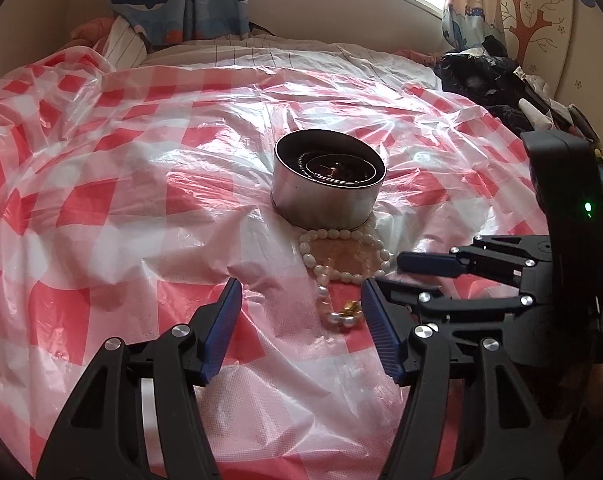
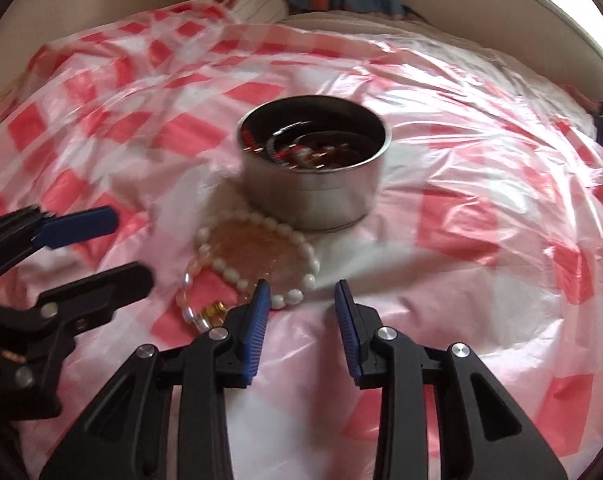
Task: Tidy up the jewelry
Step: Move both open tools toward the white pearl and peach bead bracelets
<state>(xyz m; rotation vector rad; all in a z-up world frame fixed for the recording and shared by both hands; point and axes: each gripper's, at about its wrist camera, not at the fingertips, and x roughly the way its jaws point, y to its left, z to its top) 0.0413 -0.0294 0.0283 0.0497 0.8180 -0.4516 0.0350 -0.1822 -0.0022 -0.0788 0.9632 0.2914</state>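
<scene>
Both grippers are down low over the bed now, its red-and-white checked plastic sheet (image 1: 101,184) crinkling underneath, and everything turns on the jewellery lying just ahead of them.

The round silver metal tin (image 1: 328,184) sits mid-sheet, open-topped, with dark and reddish pieces already inside. Tucked against its near wall is the white oval-bead bracelet (image 1: 343,258), lying flat as a ring and touching the tin's base. Trailing nearward from that ring is the short pearl strand with a small gold clasp (image 1: 339,310) — its long axis runs near-to-far, the clasp end nearest the cameras.

The left gripper (image 1: 301,320) stands wide, nothing between its blue pads. The pearl strand lies just inside its right finger (image 1: 377,332), right of the jaws' centre line, so the strand runs along the gripper's line of reach rather than across it.

The right gripper (image 2: 301,312) is narrower, a modest gap and nothing held. In its blurred view its left finger (image 2: 257,320) overlaps the near rim of the bead ring, while the gap itself looks onto bare sheet to the ring's right.

My read: both are near, but the left one has the pearl strand closest to its opening — a small shift right would centre it. The right one needs to slide left to straddle the bead ring's near arc.
</scene>
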